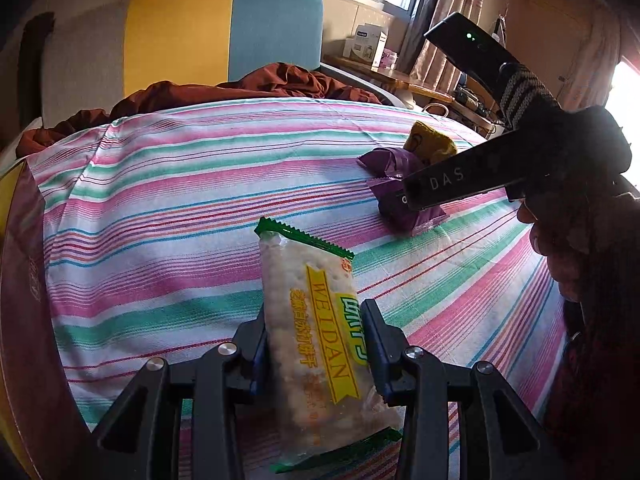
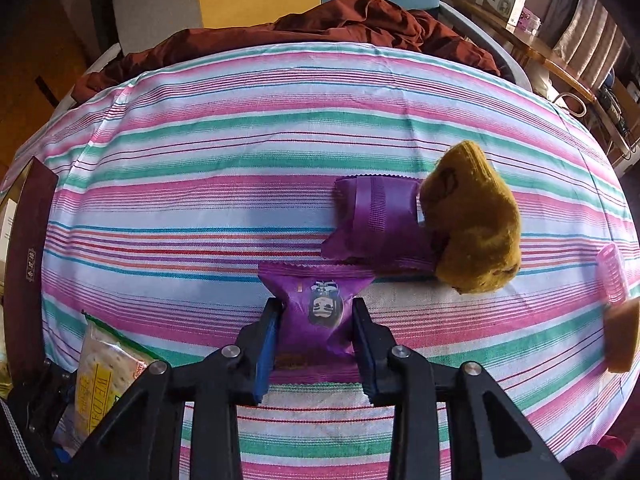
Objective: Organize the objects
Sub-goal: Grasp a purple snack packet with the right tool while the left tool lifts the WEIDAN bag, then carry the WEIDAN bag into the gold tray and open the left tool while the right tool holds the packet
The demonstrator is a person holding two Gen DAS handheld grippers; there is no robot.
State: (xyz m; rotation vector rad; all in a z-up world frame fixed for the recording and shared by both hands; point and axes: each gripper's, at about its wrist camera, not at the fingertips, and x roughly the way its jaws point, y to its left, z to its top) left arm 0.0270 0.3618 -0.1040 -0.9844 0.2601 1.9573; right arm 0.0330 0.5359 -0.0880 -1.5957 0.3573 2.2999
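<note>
A clear cracker packet (image 1: 304, 264) with green ends and a yellow label stands upright between the pads of my left gripper (image 1: 316, 312), which is shut on it; the same cracker packet (image 2: 108, 368) shows at the lower left of the right wrist view. My right gripper (image 2: 317, 304) points steeply down and is shut on a purple snack packet (image 2: 316, 280) lying on the striped cloth (image 2: 200, 160). In the left wrist view my right gripper (image 1: 414, 198) covers part of that purple packet (image 1: 404, 218). A second purple packet (image 2: 380, 220) lies just beyond, touching a mustard knitted item (image 2: 472, 220).
A pink hair roller (image 2: 612, 276) and a tan object (image 2: 622, 340) lie at the right edge. A crumpled maroon blanket (image 2: 360, 28) lines the far side. A dark red box edge (image 2: 32, 240) borders the left. A side table with white boxes (image 1: 368, 44) stands behind.
</note>
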